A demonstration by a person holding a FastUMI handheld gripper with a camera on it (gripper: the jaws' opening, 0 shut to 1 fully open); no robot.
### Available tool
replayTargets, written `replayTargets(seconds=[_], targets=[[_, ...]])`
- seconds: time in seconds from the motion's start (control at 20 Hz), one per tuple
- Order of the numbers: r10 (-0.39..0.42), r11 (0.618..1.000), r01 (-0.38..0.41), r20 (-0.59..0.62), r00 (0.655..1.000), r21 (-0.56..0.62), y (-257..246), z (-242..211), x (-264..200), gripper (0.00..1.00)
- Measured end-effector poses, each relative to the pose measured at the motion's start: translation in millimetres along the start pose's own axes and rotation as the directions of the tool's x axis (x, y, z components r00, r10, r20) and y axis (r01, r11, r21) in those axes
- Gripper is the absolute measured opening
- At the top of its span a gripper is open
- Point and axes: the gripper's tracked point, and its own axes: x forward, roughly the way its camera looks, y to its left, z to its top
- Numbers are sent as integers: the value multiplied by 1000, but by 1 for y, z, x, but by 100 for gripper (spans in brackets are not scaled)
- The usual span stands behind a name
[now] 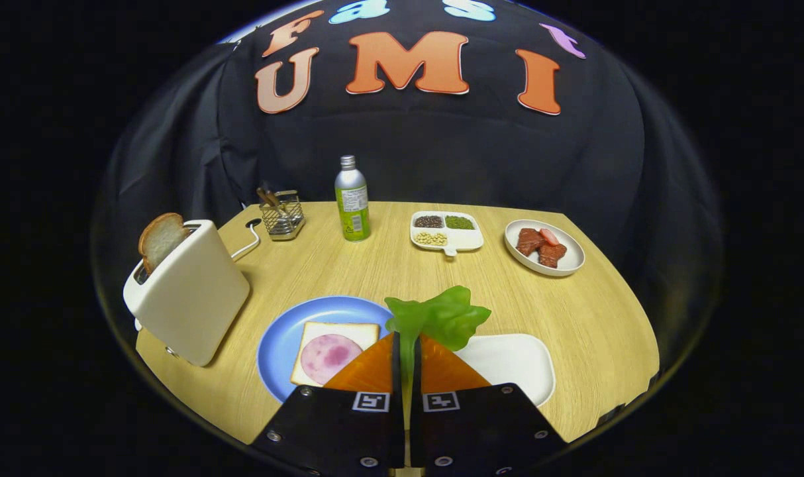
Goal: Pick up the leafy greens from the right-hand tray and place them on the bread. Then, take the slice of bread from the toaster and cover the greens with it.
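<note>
Nearest, between blue plate and white tray: the orange-fingered gripper (406,351), level and pointing far, fingers nearly closed and pinching the stem of the green plastic lettuce leaf (442,317), lifted clear. Step in hand, by judgement: carrying greens to the bread. Left, near: round blue plate (276,338) bearing the white bread slice with pink ham (332,352); next move calls for shifting left, lowering, releasing. Right, near: white rounded tray (514,361). Far left: white toaster (190,291), brown-crusted bread slice (160,237) upright in its slot.

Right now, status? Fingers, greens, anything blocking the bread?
Fingers shut on greens, lifted between plate and tray. Bread with ham uncovered, path clear. Second slice in toaster.
</note>
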Motion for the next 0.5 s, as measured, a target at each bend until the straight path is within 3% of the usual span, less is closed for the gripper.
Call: replayTargets(seconds=[0.5], targets=[[75,996,-76,-31,997,-40,71,-6,6,4]])
